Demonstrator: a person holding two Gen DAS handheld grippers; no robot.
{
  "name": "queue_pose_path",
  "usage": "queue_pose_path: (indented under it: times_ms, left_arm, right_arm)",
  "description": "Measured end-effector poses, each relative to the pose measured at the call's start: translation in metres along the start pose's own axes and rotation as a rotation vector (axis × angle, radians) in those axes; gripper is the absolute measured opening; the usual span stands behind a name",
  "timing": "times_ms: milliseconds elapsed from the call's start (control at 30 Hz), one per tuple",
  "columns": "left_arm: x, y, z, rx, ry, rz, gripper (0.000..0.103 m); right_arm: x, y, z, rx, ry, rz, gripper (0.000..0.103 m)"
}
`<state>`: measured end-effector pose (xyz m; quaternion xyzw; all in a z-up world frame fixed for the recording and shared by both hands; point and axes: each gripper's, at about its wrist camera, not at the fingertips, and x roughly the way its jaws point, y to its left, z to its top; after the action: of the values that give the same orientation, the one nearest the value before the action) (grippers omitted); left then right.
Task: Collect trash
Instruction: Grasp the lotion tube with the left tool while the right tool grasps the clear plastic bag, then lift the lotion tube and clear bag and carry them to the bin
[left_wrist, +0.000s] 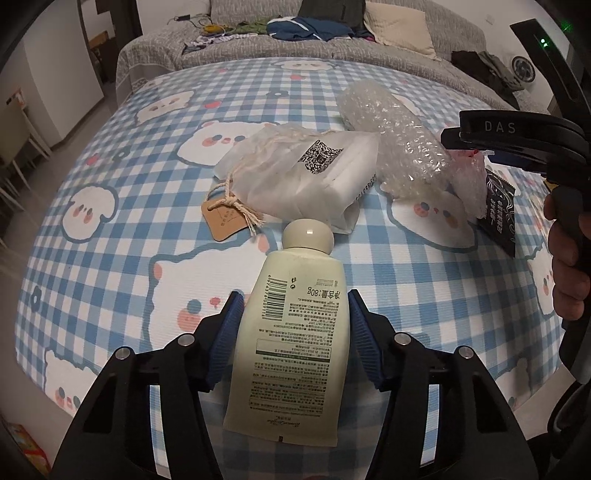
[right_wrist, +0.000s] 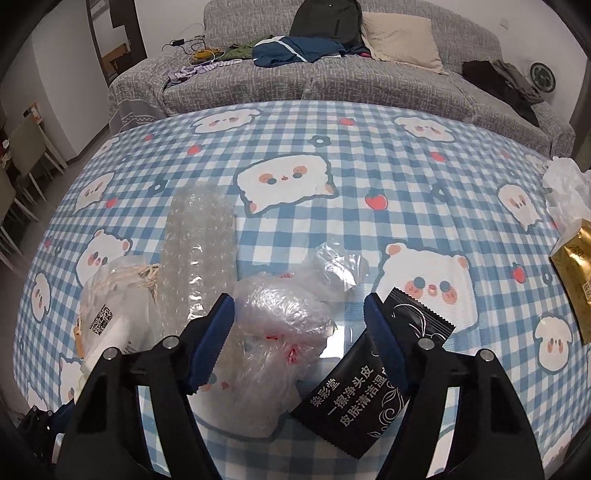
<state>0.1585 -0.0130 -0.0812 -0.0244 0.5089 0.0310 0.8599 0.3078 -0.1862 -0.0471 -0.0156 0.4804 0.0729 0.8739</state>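
My left gripper (left_wrist: 295, 314) is shut on a cream lotion tube (left_wrist: 291, 332), cap pointing away, just above the checked tablecloth (left_wrist: 110, 258). Beyond it lie a white drawstring pouch with a QR code (left_wrist: 295, 173) and a roll of bubble wrap (left_wrist: 399, 147). My right gripper (right_wrist: 299, 317) is open, its fingers on either side of a crumpled clear plastic bag (right_wrist: 280, 332). A black wipe sachet (right_wrist: 369, 376) lies under its right finger. In the left wrist view the right gripper (left_wrist: 465, 147) hovers over that bag (left_wrist: 469, 184) and sachet (left_wrist: 498, 210).
A gold packet (right_wrist: 576, 280) and white crumpled tissue (right_wrist: 565, 184) lie at the table's right edge. A grey sofa (right_wrist: 332, 85) with clothes, a backpack and a cushion stands behind the table. Chairs (right_wrist: 26, 155) stand at the left.
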Motion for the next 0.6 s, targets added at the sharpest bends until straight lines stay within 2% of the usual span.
queue_pose_path:
  times_ms: [33,100,133,600]
  left_arm:
    - [-0.0002,-0.0004,-0.0002,0.003,-0.002,0.001,0.056]
    - [-0.0002,-0.0006,-0.0002,0.005,-0.008,-0.001,0.056]
    - [-0.0002,-0.0006,-0.0003,0.005,-0.010,-0.002,0.056]
    - [0.0009,0.0035,0.0018,-0.007,-0.013,-0.005,0.056]
  right_arm:
    - [0.0017,-0.0004,0.0004,0.001,0.004,0.000,0.065]
    - [0.0066,-0.0009,-0.0002,0.010,0.026,-0.001,0.053]
    - [0.0083,-0.0005,-0.0010,0.011,0.036,-0.004,0.052]
    - [-0.0009,-0.0093,-0.0045,0.033,0.024,-0.017,0.049]
